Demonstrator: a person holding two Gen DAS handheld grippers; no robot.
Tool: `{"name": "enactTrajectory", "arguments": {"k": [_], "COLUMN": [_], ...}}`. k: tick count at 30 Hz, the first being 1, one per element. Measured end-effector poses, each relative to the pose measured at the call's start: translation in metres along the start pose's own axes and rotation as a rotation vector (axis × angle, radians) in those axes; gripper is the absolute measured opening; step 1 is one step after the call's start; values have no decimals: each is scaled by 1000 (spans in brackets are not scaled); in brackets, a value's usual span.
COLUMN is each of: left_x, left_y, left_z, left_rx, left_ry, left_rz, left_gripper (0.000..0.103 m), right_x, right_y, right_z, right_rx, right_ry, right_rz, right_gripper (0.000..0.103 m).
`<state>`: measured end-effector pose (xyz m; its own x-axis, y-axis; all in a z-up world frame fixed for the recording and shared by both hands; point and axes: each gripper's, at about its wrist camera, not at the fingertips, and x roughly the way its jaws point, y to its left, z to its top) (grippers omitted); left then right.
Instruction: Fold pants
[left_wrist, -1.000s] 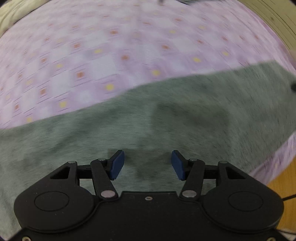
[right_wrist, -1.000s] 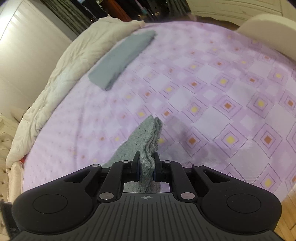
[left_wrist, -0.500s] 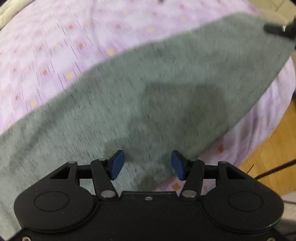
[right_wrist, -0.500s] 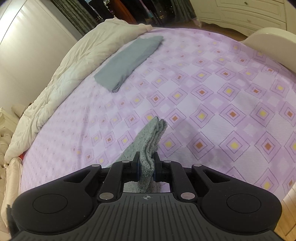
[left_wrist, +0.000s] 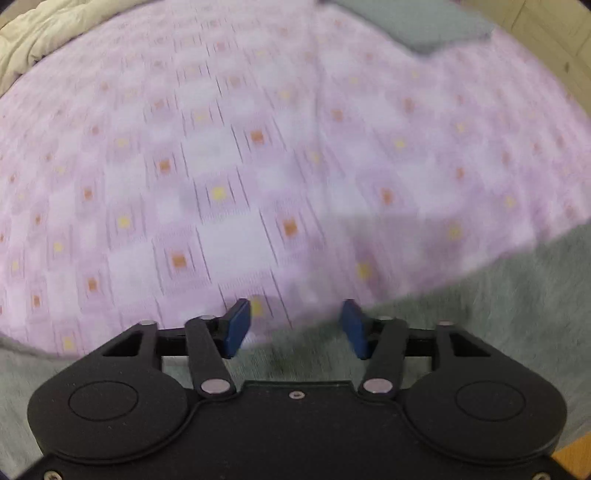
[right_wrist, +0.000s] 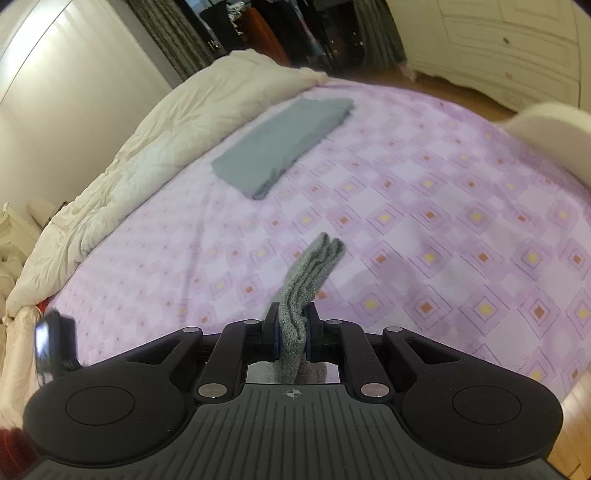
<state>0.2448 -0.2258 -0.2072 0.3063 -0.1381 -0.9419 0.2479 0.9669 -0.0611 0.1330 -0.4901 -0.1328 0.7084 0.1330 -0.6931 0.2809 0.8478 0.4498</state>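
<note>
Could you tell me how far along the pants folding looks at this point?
One blue-grey garment already lies folded near the duvet. The right gripper clamps bunched layers of the grey pants; the left gripper hovers over them, closing on nothing. The final fold remains.

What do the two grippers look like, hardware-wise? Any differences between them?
Both are matte black with two linkage arms on silver pivot pins and a round embossed disc on each side of the body. The left gripper has blue pads on its fingers and a smooth body with a small centre screw. The right gripper has a ribbed grey top plate with a crosshair mark; its pads also show blue at the edge.
</note>
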Motion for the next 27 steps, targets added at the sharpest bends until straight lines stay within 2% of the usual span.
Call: {"name": "enactTrajectory", "arguments": {"k": [3, 8, 12, 16, 21, 24, 27], "left_x": [-32, -67, -93, -112, -125, -129, -138], "left_y": [26, 89, 149, 204, 263, 285, 302], "left_z": [-1, -34, -79, -117, -154, -163, -170], "left_rx": [-57, -111, -123, -140, -178, -190, -190], "left_ry": [-63, -15, 20, 49, 79, 82, 77], "left_rz": [-65, -115, -89, -41, 16, 45, 52], "left_gripper": [56, 57, 57, 57, 57, 57, 57], "right_x": [-10, -19, -21, -7, 50, 89, 122], "right_y": [29, 101, 172, 237, 302, 326, 333], "right_z": [-4, -21, -47, -88, -166, -215, -248], "right_rx": [-48, -168, -260, -305, -391, -515, -593], "right_ry": [-22, -39, -36, -6, 133, 216, 323], "right_rz": [1, 42, 109, 197, 259, 209, 158], "right_gripper": [12, 12, 12, 12, 12, 14, 24]}}
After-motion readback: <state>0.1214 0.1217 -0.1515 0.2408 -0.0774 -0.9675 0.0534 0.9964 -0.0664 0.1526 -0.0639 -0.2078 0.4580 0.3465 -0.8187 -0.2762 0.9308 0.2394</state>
